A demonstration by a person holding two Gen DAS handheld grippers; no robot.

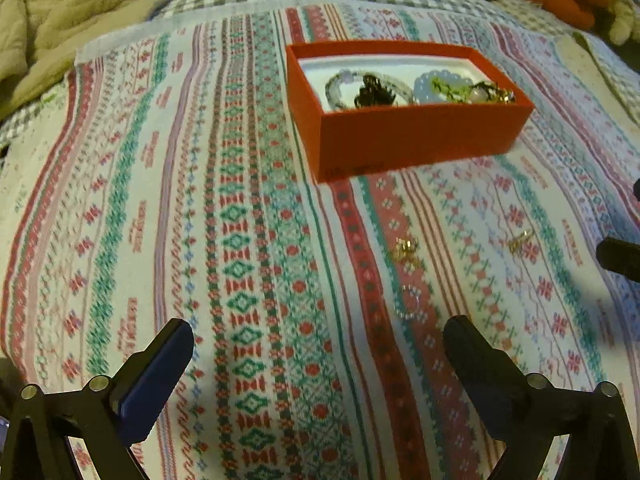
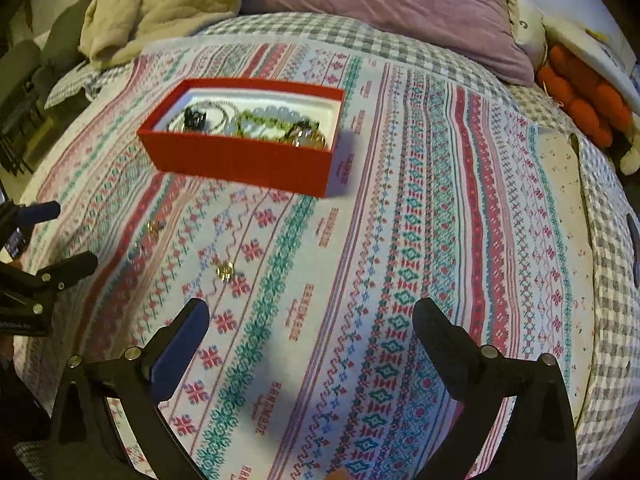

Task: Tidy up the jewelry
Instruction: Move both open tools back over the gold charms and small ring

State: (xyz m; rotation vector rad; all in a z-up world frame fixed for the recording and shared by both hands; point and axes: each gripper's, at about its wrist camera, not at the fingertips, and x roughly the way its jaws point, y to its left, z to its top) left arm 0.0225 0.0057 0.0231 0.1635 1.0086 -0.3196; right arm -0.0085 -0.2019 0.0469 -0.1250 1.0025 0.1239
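A red box (image 1: 420, 136) (image 2: 240, 156) sits on the patterned cloth and holds bead bracelets and dark and green jewelry (image 1: 372, 90) (image 2: 256, 122). Loose on the cloth lie a gold piece (image 1: 405, 249) (image 2: 154, 227), a small gold ring (image 1: 520, 238) (image 2: 225, 271) and a thin beaded ring (image 1: 410, 302). My left gripper (image 1: 318, 344) is open and empty, above the cloth just left of the beaded ring. My right gripper (image 2: 310, 320) is open and empty, right of the small gold ring. The left gripper also shows at the left edge of the right wrist view (image 2: 60, 236).
The patterned cloth (image 2: 440, 240) covers a bed with a checked sheet (image 2: 608, 300). A beige quilt (image 2: 160, 0), a purple pillow (image 2: 400, 8) and an orange plush (image 2: 580, 96) lie at the far side. A right gripper finger shows at the right edge of the left wrist view (image 1: 620, 258).
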